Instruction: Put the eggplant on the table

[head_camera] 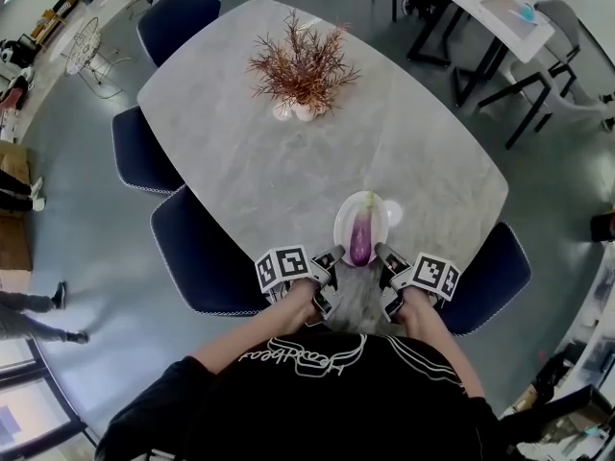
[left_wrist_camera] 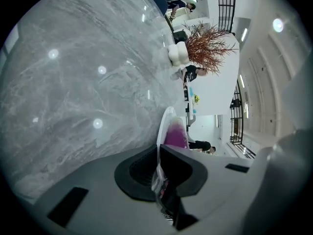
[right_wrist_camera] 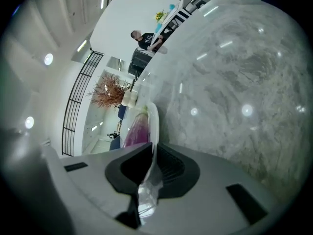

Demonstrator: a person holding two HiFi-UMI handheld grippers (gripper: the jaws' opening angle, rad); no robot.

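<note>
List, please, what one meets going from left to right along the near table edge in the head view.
A dark blue chair → left gripper → eggplant on the white plate that both grippers hold → right gripper → second dark blue chair.

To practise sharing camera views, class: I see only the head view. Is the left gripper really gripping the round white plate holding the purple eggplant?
Observer: Yes. In the left gripper view, the left gripper has its jaws shut on the thin rim of the round white plate.
Operator: And the right gripper?
Observer: The same. The right gripper is shut on the rim too, with the purple eggplant lying just beyond its jaws.
</note>
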